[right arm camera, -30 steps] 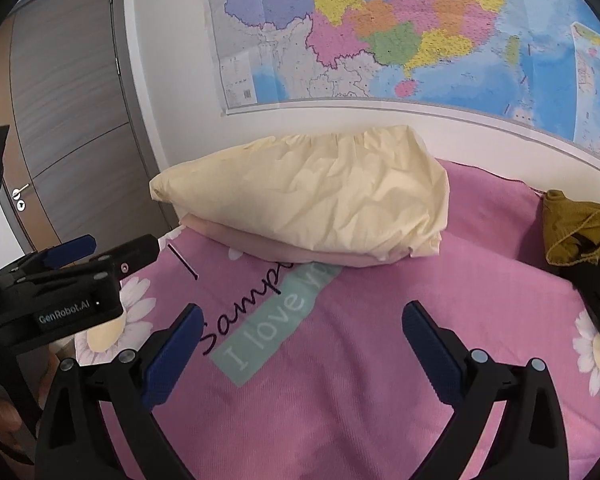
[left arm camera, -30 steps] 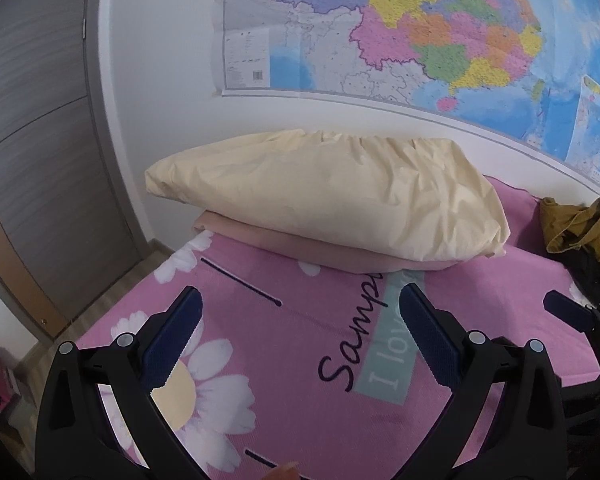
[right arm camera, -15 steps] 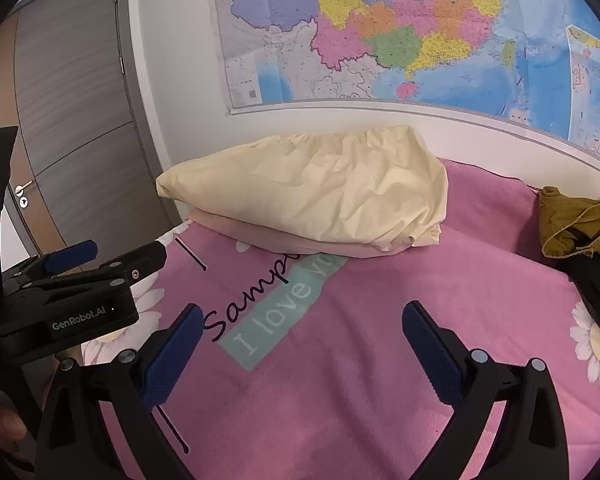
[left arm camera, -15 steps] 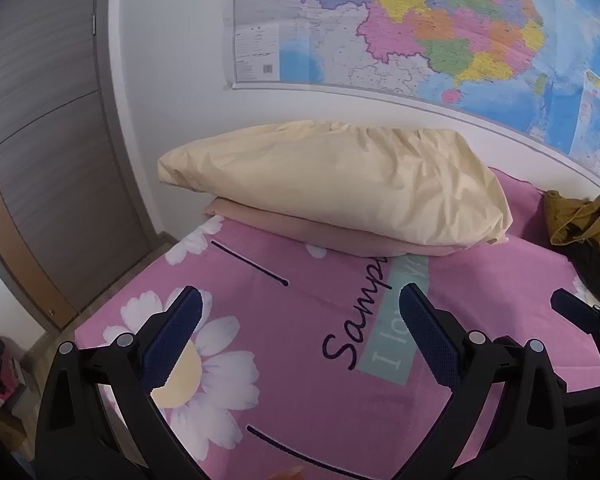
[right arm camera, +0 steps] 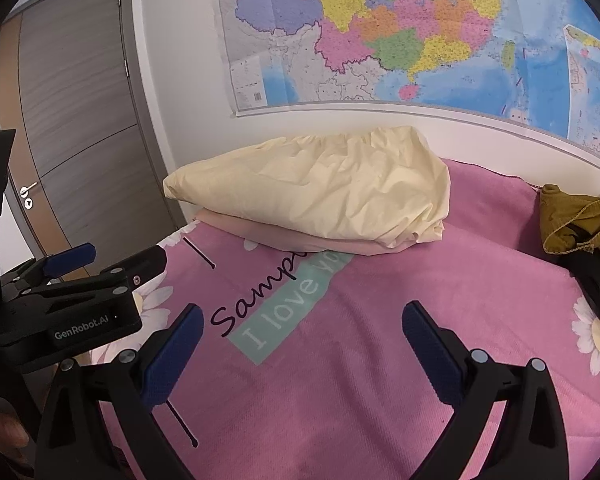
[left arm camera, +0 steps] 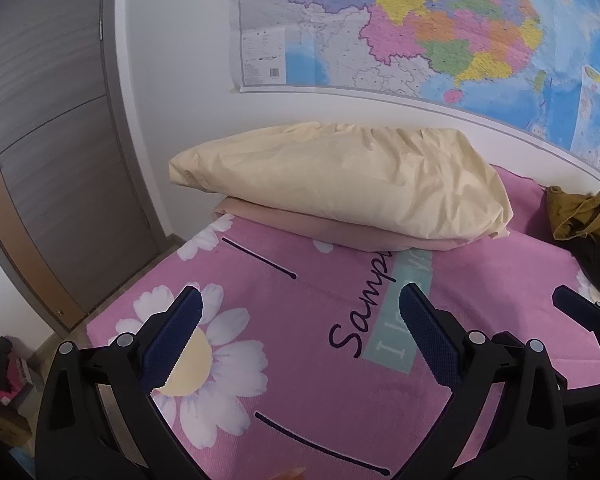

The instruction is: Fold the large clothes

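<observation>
A heap of clothes lies at the bed's far right: a mustard-brown garment (left arm camera: 580,210) (right arm camera: 572,216) over dark clothing (left arm camera: 596,260) (right arm camera: 596,284). My left gripper (left arm camera: 300,320) is open and empty above the pink bedspread (left arm camera: 300,380), over the daisy print. My right gripper (right arm camera: 300,336) is open and empty above the bedspread (right arm camera: 380,360), near the "I love you" print. The left gripper's body also shows at the left of the right wrist view (right arm camera: 60,304). Neither gripper touches the clothes.
A cream pillow (left arm camera: 340,180) (right arm camera: 320,188) lies on a folded pinkish cover (left arm camera: 340,228) at the head of the bed. A map (left arm camera: 420,28) hangs on the white wall. A grey-brown door (right arm camera: 72,120) stands left. Clutter (left arm camera: 0,372) sits on the floor.
Both grippers have drawn back and shifted a little left; more of the bedspread's near edge and the door shows. Both stay open and empty.
</observation>
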The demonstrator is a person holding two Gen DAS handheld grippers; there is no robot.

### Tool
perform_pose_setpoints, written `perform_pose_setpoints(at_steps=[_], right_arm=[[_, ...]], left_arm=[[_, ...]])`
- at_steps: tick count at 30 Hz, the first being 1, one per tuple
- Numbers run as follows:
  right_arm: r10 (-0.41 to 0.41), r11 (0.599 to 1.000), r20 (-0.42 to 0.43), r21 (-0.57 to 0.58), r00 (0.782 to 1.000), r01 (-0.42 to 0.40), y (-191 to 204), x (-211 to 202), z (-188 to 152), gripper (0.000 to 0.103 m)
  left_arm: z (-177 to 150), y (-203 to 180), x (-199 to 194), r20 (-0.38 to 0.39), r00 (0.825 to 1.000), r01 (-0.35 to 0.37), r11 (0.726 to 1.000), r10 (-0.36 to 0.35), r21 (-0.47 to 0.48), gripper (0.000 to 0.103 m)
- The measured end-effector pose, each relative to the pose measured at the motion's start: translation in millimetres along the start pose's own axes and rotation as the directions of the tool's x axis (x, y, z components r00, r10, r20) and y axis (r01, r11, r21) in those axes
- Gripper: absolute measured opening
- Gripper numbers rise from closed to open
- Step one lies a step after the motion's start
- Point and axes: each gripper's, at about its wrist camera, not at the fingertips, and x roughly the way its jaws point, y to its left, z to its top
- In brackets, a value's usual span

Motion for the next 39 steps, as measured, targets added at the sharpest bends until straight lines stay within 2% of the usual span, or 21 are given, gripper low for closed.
perform_pose_setpoints(at_steps=[26,31,39], right_arm=[[0.004,1.0,0.01,0.024,1.0,-0.004,-2.2,-5.2,-3.9,0.097],[0.001,1.0,0.013,0.029,1.0,-0.001,-2.5,-5.3,-4.8,0.097],[0.004,1.0,0.015,0.028,1.0,-0.004,-1.8,-4.9,-7.6,0.097]], left_arm=[[-2.1,-5.8,-6.9,0.008,1.0,-0.008,1.0,0.008,-0.004,0.098],[-3.4,-9.0,-8.6,0.025,1.0,-0.004,1.0,0.003,0.018,0.097],[-5.6,-7.6,-7.7,0.012,1.0,-0.007,1.0,0.007,-0.013,0.097]])
